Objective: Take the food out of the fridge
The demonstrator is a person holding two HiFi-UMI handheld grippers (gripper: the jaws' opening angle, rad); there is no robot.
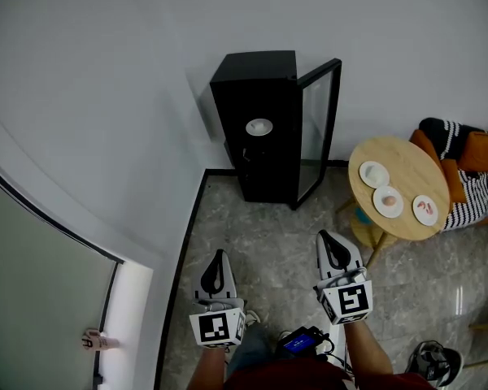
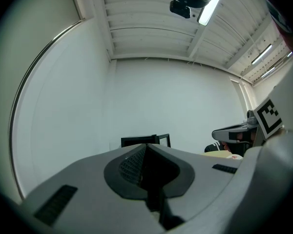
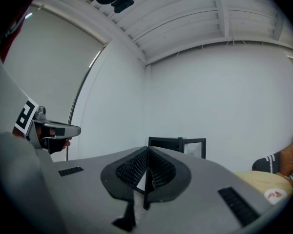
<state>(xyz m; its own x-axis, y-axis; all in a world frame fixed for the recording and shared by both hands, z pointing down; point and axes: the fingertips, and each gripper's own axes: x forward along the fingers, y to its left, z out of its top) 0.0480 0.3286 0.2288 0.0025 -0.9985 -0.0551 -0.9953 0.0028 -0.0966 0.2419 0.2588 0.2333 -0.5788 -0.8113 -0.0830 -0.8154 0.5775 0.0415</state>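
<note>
Facing the open fridge (image 1: pixel 252 75) with a plate (image 1: pixel 259 126) inside, left tongs (image 1: pixel 218 255) and right tongs (image 1: pixel 328 237) are both pressed together, empty.

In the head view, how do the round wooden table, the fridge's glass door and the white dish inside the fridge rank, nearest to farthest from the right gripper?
1. The round wooden table, to the right gripper's right.
2. The glass door, swung open, ahead.
3. The white dish, deeper inside the fridge, ahead-left.
</note>
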